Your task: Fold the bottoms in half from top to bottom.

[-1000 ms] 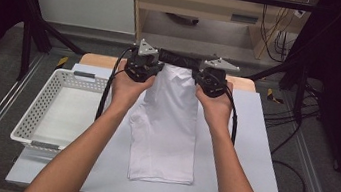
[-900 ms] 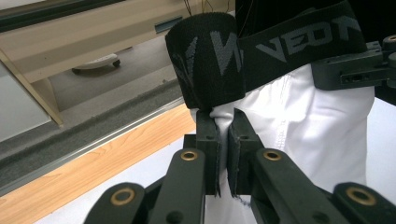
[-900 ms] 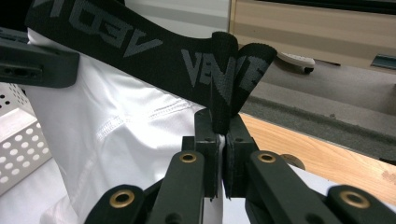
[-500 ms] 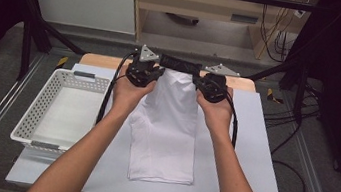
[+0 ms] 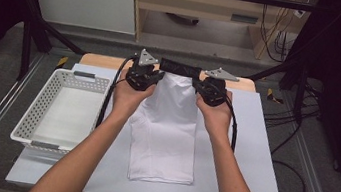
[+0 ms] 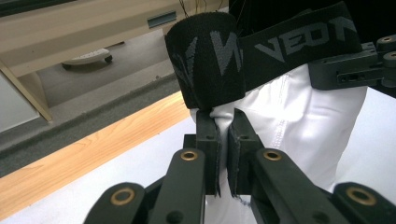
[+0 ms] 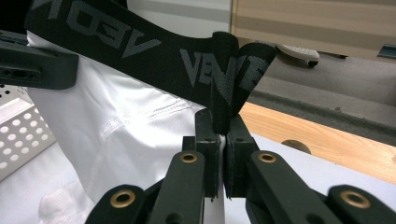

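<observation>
A white garment [image 5: 165, 135] with a black lettered elastic waistband [image 5: 180, 68] lies lengthwise on the table, its waist end lifted at the far side. My left gripper [image 5: 153, 76] is shut on the garment's left waist corner. In the left gripper view the pads [image 6: 222, 121] pinch white fabric just under the folded waistband [image 6: 205, 56]. My right gripper [image 5: 200, 86] is shut on the right waist corner. In the right gripper view the waistband's folded end [image 7: 224, 74] is clamped between that gripper's jaws [image 7: 221, 126]. The waistband stretches taut between the two grippers.
A white perforated basket [image 5: 61, 106] stands on the left part of the pale table top [image 5: 251, 153]. A wooden strip [image 5: 103, 60] runs along the table's far edge. Black frame posts and cables stand beyond the table on both sides.
Both grippers have kept their grip. The right gripper has slid slightly toward the near side, and the waist end is a little more bunched.
</observation>
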### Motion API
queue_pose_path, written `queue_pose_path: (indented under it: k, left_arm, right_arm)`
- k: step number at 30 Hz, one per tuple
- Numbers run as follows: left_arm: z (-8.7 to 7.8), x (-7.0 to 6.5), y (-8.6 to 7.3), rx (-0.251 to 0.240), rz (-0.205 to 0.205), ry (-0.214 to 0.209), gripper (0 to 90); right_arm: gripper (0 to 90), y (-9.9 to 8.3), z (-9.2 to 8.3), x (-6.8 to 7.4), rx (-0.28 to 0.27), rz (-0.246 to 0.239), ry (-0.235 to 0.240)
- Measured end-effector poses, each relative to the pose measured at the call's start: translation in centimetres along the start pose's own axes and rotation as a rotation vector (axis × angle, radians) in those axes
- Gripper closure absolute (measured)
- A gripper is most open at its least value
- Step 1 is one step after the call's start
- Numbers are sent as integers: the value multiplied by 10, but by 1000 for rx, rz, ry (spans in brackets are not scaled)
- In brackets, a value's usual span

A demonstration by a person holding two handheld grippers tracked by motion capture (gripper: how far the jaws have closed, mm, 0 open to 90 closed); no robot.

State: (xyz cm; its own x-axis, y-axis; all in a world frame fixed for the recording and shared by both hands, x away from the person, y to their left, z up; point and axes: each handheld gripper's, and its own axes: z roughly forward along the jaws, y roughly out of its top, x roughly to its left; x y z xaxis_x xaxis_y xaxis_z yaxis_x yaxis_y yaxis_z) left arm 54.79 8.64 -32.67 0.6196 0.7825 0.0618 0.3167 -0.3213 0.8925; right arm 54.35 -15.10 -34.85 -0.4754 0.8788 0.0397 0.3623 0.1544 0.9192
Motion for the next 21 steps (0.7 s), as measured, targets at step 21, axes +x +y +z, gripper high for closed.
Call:
queue_pose_path:
  k: [21]
  left_arm:
    - [-7, -15, -24, 3, 7, -16, 855]
  right_arm:
    - [871, -21, -13, 5, 5, -3, 14]
